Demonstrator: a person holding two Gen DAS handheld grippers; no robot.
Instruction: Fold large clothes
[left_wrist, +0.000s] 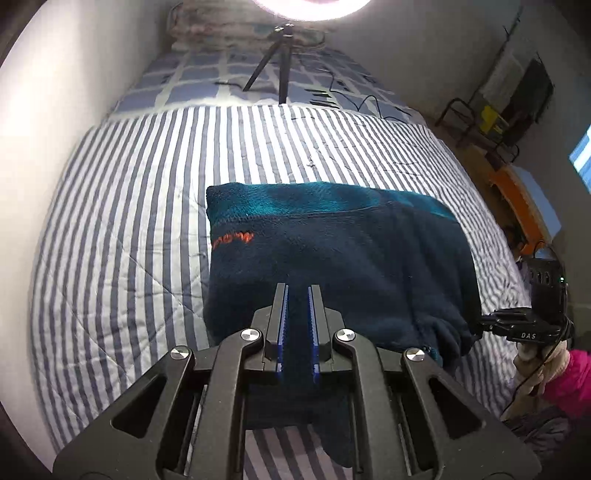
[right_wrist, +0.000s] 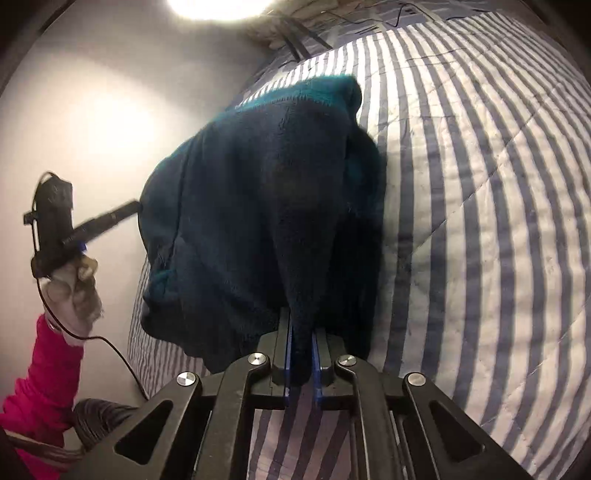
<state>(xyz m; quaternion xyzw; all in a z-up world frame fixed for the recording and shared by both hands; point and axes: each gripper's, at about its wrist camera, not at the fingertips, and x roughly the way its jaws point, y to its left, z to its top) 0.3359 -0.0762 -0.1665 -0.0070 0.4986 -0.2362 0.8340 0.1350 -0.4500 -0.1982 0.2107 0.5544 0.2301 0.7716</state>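
1. In your left wrist view, the near edge of the fleece garment drops behind the left tongs, so you cannot see how far the cloth reaches between the blue pads
2. The right tongs there sit at the garment's right corner; their tips are buried in bunched cloth
3. Your right hand is cut off by the picture's right edge
4. In the right wrist view, the left tongs are blurred and their tips vanish behind the fleece
5. The tripod loses its top in the lamp's glare
6. Items on the far shelf are too small to identify
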